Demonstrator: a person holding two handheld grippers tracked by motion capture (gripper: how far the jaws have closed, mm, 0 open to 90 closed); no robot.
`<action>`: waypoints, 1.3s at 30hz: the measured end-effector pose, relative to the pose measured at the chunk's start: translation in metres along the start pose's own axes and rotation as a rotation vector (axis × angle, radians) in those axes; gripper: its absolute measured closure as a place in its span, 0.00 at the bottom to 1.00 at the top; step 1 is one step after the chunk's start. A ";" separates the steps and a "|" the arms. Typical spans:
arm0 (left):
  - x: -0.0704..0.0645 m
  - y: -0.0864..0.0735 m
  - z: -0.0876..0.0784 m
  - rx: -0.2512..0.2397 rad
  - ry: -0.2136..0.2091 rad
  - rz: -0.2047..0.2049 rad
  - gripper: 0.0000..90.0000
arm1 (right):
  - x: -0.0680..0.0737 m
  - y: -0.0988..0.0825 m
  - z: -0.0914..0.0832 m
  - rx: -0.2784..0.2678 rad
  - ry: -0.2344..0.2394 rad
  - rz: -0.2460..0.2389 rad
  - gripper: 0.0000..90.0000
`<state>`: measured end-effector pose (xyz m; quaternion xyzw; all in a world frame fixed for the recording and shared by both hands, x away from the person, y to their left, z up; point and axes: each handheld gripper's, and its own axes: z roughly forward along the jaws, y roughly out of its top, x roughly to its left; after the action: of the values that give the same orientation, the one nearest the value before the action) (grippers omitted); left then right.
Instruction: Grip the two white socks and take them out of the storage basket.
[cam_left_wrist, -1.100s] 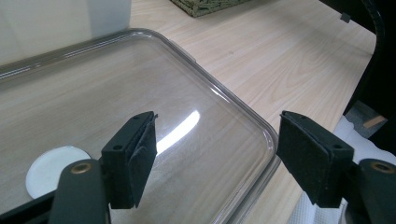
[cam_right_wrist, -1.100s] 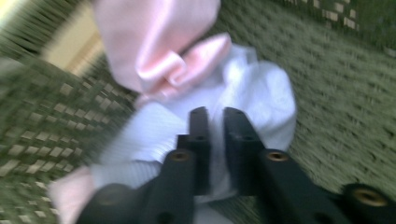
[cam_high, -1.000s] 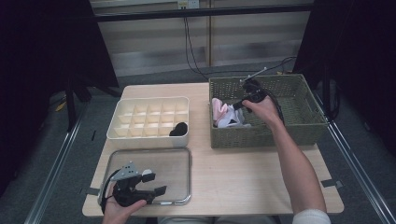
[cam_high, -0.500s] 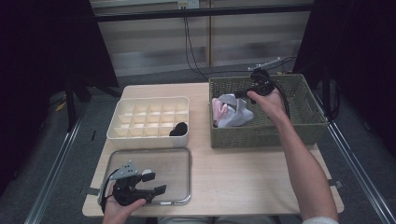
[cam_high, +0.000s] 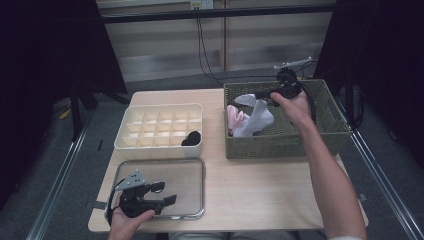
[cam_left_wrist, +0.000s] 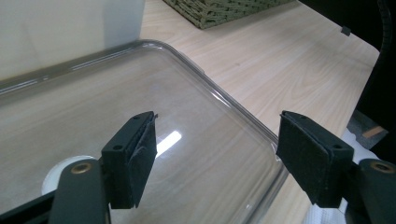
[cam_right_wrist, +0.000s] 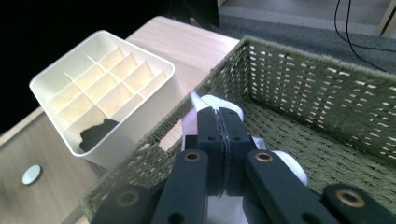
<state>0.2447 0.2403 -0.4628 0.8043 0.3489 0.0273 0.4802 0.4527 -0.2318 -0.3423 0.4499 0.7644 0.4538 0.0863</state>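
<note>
Right gripper (cam_high: 254, 96): held above the green wicker basket (cam_high: 330, 131) at the far right of the table, pointing left, jaws clamped tight on a white sock (cam_high: 258, 118)
Right arm: bare forearm reaches from the near right edge up and away to the basket, hand (cam_high: 294, 103) wrapped round the gripper body, cable looping behind
White sock: pinched at its upper end, the rest hanging down into the left part of the basket, touching a pink sock (cam_high: 233, 118) that lies there
Left gripper (cam_high: 164, 193): rests low over the clear plastic lid (cam_high: 192, 172) at the near left, pointing right, jaws apart with nothing between them
Left hand (cam_high: 129, 222): at the near table edge, fingers curled round the gripper
Divided cream box (cam_high: 159, 148): far of the lid, left of the basket, a black sock (cam_high: 191, 138) in a near-right compartment
</note>
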 end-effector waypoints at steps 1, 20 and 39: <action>0.001 0.000 0.000 -0.005 0.003 -0.002 0.32 | 0.000 0.001 -0.002 -0.005 -0.003 -0.002 0.98; 0.003 0.002 0.000 -0.014 0.002 0.013 0.31 | 0.017 0.026 -0.040 -0.094 -0.024 -0.046 0.99; 0.003 0.003 0.003 -0.018 0.001 0.012 0.30 | 0.019 0.029 -0.063 -0.161 -0.002 -0.037 0.99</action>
<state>0.2497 0.2390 -0.4627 0.8019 0.3442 0.0340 0.4871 0.4254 -0.2501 -0.2783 0.4278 0.7333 0.5119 0.1312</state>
